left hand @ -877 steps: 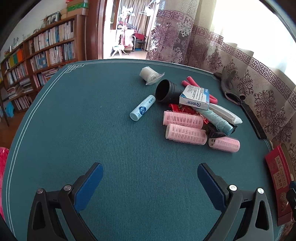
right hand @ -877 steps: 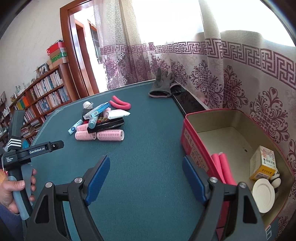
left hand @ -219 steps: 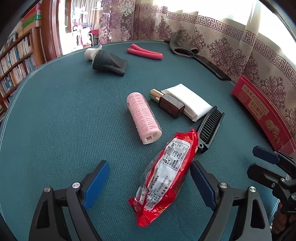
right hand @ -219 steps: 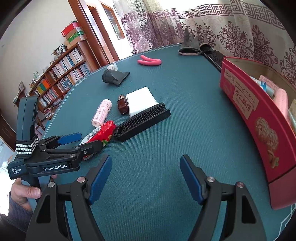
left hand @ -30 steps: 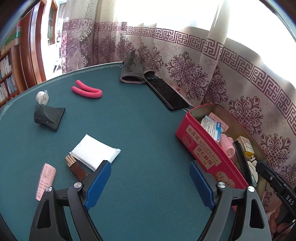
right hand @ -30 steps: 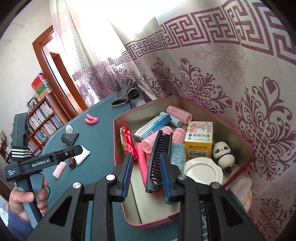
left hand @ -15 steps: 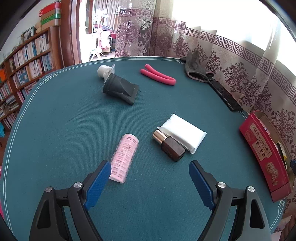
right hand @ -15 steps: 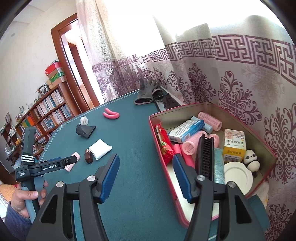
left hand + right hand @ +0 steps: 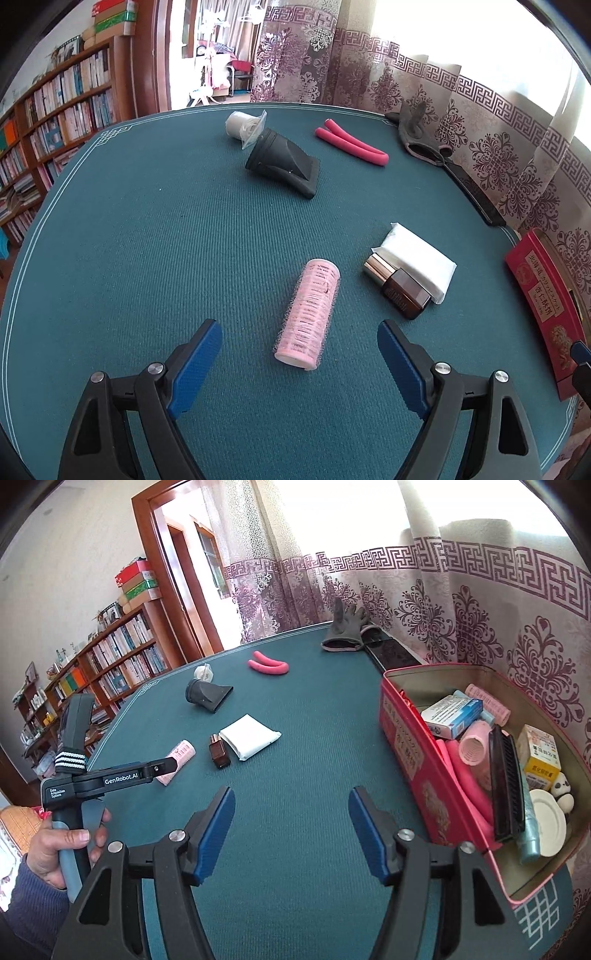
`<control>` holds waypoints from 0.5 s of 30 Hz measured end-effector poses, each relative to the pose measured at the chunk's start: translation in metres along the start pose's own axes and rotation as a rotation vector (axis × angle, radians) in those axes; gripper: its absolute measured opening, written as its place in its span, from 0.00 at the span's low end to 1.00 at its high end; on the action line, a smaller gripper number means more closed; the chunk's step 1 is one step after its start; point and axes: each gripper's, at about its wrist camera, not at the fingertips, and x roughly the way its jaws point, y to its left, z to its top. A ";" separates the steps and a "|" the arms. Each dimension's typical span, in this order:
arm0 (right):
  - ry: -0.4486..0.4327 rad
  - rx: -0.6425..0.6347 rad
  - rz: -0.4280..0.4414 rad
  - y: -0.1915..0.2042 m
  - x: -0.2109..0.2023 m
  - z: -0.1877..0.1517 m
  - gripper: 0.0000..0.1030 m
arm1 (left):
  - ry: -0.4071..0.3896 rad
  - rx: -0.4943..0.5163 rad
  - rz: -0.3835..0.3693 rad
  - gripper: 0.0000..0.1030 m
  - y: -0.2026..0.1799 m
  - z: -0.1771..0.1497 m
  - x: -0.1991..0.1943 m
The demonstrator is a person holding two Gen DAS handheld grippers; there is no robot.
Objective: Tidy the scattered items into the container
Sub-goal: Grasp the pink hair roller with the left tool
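Observation:
A pink hair roller [image 9: 309,314] lies on the green table just ahead of my open, empty left gripper [image 9: 299,363]; it also shows in the right wrist view [image 9: 176,758]. A brown bottle [image 9: 399,288] and a white packet [image 9: 419,254] lie to its right. A black dryer nozzle [image 9: 284,166], a white roll [image 9: 240,125] and pink foam rods [image 9: 351,144] lie farther back. The red tin [image 9: 413,746] at the right holds rollers, boxes and a black comb [image 9: 506,782]. My right gripper [image 9: 291,830] is open and empty, left of the tin.
A grey glove [image 9: 343,631] and a long black object [image 9: 391,653] lie at the table's far edge by the curtain. Bookshelves [image 9: 110,657] stand to the left. The left gripper's body [image 9: 110,779] and the holding hand show in the right wrist view.
My left gripper has moved closer to the pink roller. My right gripper has drawn back from the tin, where the black comb now lies, and lowered toward the table.

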 end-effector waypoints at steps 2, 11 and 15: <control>0.016 -0.005 0.005 0.004 0.005 -0.001 0.66 | -0.005 -0.004 0.008 0.85 0.003 0.002 0.003; 0.086 -0.014 0.009 0.012 0.027 -0.004 0.66 | -0.031 0.024 0.026 0.85 0.005 0.009 0.015; 0.104 -0.034 0.017 0.020 0.036 -0.002 0.66 | -0.027 0.062 0.028 0.58 0.001 0.009 0.022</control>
